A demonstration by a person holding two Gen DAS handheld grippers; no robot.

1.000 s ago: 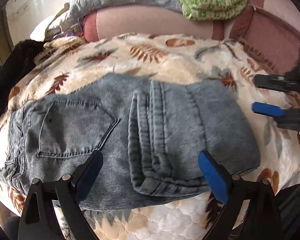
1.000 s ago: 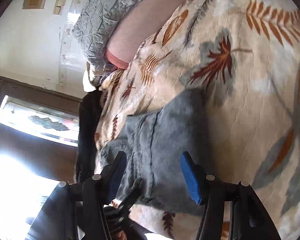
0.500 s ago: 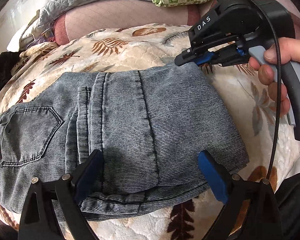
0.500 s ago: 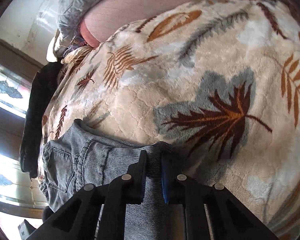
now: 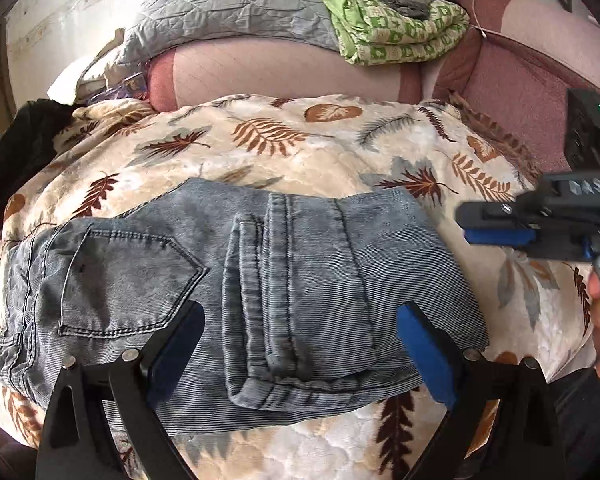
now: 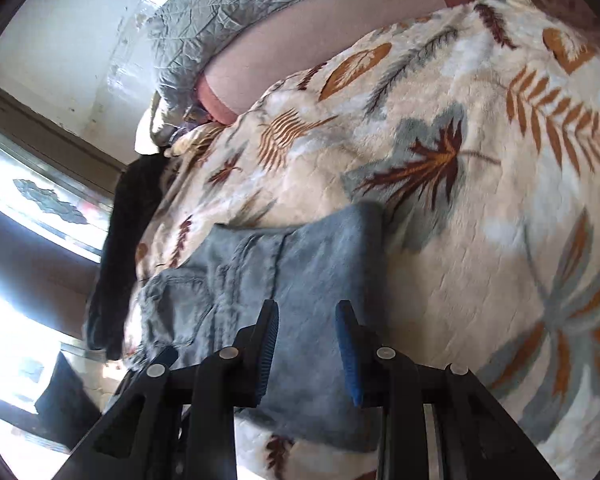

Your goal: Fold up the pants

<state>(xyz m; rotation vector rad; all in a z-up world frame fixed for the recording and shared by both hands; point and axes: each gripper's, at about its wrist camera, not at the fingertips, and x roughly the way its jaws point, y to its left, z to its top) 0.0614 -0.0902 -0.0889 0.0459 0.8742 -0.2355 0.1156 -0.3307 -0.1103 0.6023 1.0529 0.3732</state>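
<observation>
Grey-blue jeans lie folded into a compact stack on a leaf-print blanket, back pocket at left, leg hems folded on top. My left gripper is open and empty, hovering over the stack's near edge. My right gripper is partly open and empty, above the jeans. It also shows in the left wrist view at the right, clear of the stack's right edge, with the jaws seen edge-on.
The blanket covers a bed. Behind it are a pink bolster, a grey quilted pillow and a folded green blanket. Dark clothing lies at the left edge. A window is beyond it.
My right gripper was shut at the far edge of the jeans; it has opened and pulled back to the right. My left gripper drew back; more of the stack shows.
</observation>
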